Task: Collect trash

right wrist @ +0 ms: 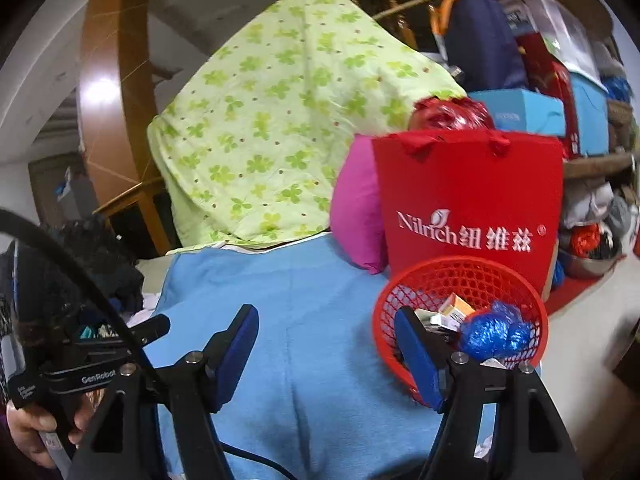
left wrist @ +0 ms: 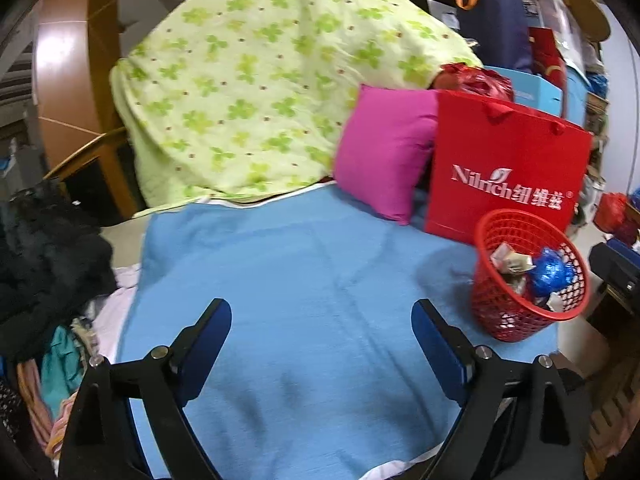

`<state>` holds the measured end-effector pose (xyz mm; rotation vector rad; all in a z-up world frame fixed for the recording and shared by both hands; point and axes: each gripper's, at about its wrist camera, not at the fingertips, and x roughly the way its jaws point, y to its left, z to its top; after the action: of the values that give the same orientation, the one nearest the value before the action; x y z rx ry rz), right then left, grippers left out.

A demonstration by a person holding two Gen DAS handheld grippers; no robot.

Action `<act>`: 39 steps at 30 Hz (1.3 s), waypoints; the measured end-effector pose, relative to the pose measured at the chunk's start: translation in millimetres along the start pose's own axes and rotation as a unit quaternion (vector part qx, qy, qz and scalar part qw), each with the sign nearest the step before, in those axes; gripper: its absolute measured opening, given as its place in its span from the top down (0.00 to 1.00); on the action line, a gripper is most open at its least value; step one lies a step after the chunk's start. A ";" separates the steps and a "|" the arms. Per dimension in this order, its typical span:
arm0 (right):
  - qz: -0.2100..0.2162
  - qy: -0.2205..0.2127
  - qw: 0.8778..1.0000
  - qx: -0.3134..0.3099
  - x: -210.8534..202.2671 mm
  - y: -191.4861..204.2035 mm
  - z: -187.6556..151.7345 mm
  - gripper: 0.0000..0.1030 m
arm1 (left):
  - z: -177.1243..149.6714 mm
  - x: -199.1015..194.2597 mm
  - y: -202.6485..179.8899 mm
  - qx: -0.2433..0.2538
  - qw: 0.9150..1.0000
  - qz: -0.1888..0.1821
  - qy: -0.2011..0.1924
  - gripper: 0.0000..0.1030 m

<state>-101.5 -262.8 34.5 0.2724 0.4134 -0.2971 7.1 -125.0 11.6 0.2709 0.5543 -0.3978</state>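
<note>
Now, left gripper [left wrist: 321, 326]: jaws standing wide apart over the blue blanket [left wrist: 300, 280], gripping nothing.
Right gripper [right wrist: 326, 330]: jaws parted, gripping nothing.
Red basket [left wrist: 496, 320]: sitting at the blanket's right edge, in front of the red paper bag [left wrist: 508, 168].
Trash: lying inside the basket, a crumpled blue wrapper [left wrist: 550, 270] beside paper scraps [left wrist: 510, 260].
Pink cushion [left wrist: 384, 152]: leaning just left of the bag.

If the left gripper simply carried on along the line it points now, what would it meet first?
Most likely the blue blanket: the open, empty left gripper angles down at bare cloth, with the pink cushion farther off to the right. Depth is uncertain.
</note>
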 end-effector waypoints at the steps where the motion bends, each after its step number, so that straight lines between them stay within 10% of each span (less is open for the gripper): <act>1: -0.002 -0.003 1.000 -0.005 -2.3 4.7 -0.5 0.28 | -0.6 -0.5 1.3 0.000 1.000 0.003 0.001 0.11; 39: -0.015 -0.001 0.999 -0.046 -7.3 82.3 0.4 0.23 | -23.4 -39.8 52.7 -0.035 0.997 0.068 0.017 0.05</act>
<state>-80.2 -185.4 54.2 0.1751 0.4275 -0.3064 -11.6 -58.3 22.1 0.2472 0.5792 -0.2421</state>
